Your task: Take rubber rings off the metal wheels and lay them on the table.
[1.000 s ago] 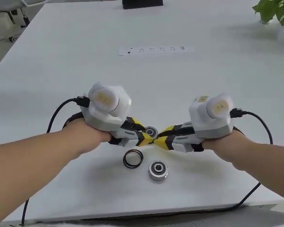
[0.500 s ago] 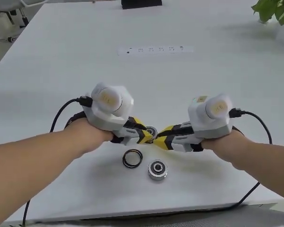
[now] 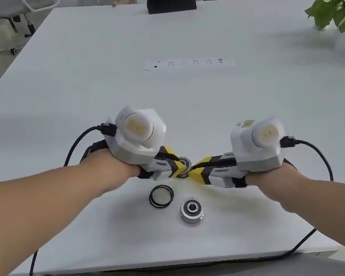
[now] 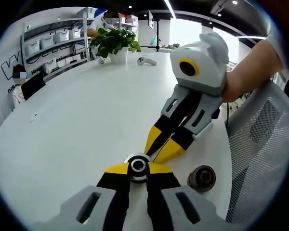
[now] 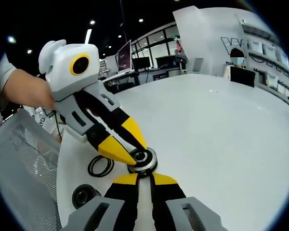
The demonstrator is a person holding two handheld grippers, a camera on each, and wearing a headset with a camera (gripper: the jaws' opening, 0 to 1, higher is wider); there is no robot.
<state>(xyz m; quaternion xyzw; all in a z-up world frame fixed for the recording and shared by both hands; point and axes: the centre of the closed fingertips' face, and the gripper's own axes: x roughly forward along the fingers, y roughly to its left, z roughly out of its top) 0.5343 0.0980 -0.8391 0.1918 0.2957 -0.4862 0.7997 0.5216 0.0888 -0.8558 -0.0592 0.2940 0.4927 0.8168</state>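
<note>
Rubber ring (image 5: 154, 160), a dark band round the rim of a small metal wheel (image 5: 143, 159), is up off the table (image 3: 230, 98), held in the air between the two tools near the table's front edge. The left tool (image 4: 137, 169) is clenched on the wheel, with a yellow tip on each side of it. The right tool (image 5: 143, 180) has its tips drawn close together right at the wheel's rim. From here I can't tell whether they have a pinch of the ring or are only touching it. Just below, on the table, lie loose black rings (image 3: 161, 195), overlapping, and beside them a bare wheel (image 3: 191, 209).

The risk, as I judge it, is in the pull. The wheel is smooth and round, so a tug from the right tool could twist it out of the left tool's hold and send it rolling toward the edge. If the pinch is shallow, the tips may slide off the rubber and close on nothing. A stretched ring that lets go suddenly could also spring away across the table.
</note>
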